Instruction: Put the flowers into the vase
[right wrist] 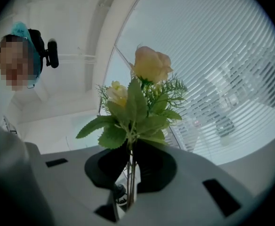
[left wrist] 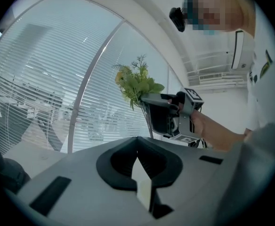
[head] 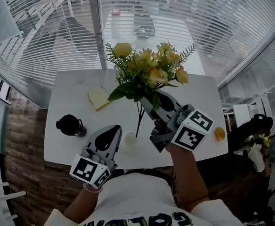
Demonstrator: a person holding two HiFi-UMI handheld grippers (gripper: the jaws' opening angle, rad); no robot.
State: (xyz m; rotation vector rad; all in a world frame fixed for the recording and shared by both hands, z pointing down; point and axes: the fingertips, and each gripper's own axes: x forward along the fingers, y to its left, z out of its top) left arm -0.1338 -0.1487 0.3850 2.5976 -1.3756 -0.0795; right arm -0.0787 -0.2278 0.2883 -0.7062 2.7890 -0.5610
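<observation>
A bunch of yellow flowers (head: 149, 69) with green leaves is held up over the white table (head: 71, 86). My right gripper (head: 148, 102) is shut on the thin stems, which hang down toward the table's near edge. In the right gripper view the stems (right wrist: 130, 182) run between the jaws and a pale rose (right wrist: 150, 65) stands on top. A small pale vase (head: 129, 140) stands just below the stem ends. My left gripper (head: 113, 130) is shut and empty, level beside the vase on its left. The left gripper view shows the flowers (left wrist: 135, 81) and the right gripper (left wrist: 168, 114).
A black round cup (head: 70, 125) sits at the table's left. A yellow pad (head: 98, 98) lies behind the left gripper. A small orange thing (head: 220, 133) rests near the right edge. Window blinds (head: 184, 13) stand behind the table.
</observation>
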